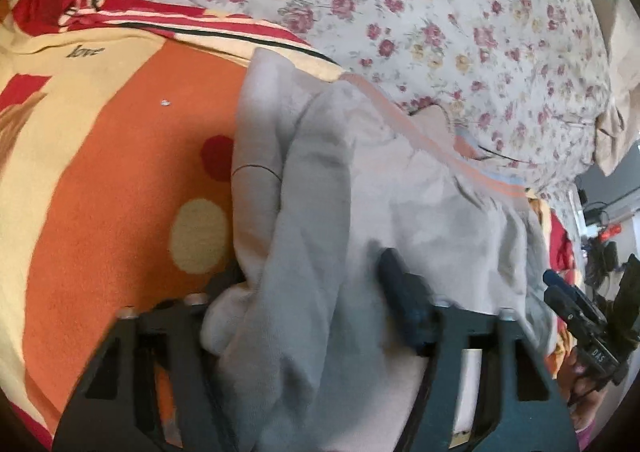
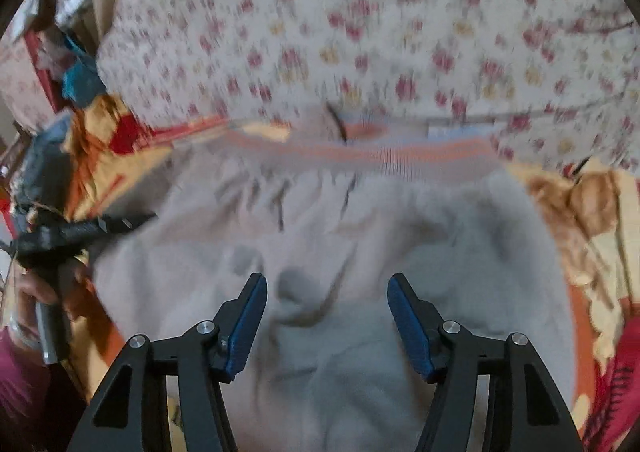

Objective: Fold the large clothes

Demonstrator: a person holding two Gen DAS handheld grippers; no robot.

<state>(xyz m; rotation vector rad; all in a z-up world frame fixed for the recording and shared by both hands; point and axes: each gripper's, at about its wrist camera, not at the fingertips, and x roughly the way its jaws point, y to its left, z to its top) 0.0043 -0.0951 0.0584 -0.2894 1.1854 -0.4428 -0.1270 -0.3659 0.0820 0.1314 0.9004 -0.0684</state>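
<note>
Jaws of the left gripper (image 1: 316,292) are clamping a bunched fold of the grey garment (image 2: 320,236); the right gripper (image 2: 327,316) is hovering spread above it, gripping nothing. It is lying rumpled on the orange blanket (image 1: 120,180), folding seemingly barely begun.

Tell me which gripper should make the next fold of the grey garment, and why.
Left, probably. The left gripper already has a bunch of the grey garment between its fingers, while the right gripper hangs open above it, gripping nothing.
</note>
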